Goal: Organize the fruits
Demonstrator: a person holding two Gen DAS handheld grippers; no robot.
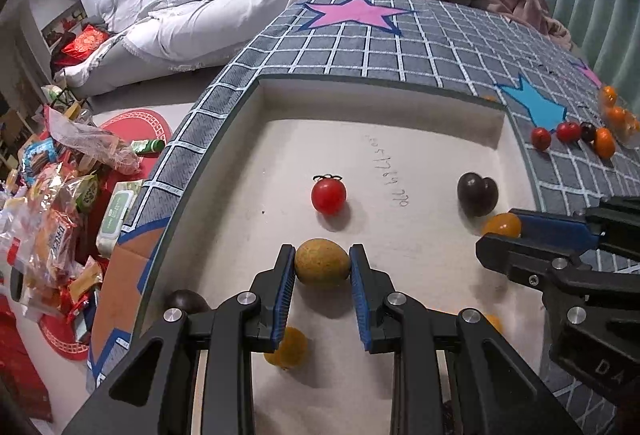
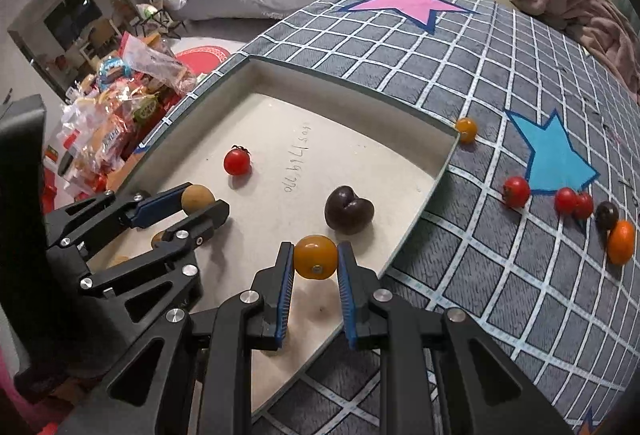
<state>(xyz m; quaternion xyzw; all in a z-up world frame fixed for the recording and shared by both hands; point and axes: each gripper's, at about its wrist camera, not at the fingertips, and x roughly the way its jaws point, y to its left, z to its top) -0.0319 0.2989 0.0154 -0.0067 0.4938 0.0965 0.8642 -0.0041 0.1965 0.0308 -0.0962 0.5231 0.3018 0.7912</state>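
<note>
1. I'm holding a tan round fruit (image 1: 322, 263) in the left gripper (image 1: 322, 267), pads pressing on both its sides, hanging over the tray (image 1: 380, 83) near its left edge, probably so it drops inside.
2. I'm clamping an orange tomato (image 2: 315, 257) in the right gripper (image 2: 315, 261), fingers narrow and tight on it, over the tray's near right edge; same reason, I think.
3. Both grippers are pointing steeply down at the tray floor, looking like placement, not picking.
4. The tray is already holding a red tomato (image 1: 328, 196) mid-floor and a dark double-lobed fruit (image 1: 478, 193) toward its right side, well apart.
5. More pieces are sitting under my left fingers: a yellow fruit (image 1: 289, 349) and a dark round one (image 1: 187, 301) by the tray's left edge.
6. Still outside on the grid cloth (image 2: 460, 75): one orange fruit (image 2: 466, 129) touching the tray's far right corner, plus a row of red, dark and orange fruits (image 2: 568, 201) by the blue star (image 2: 554, 159).
7. Judging roughly half sorted.
</note>
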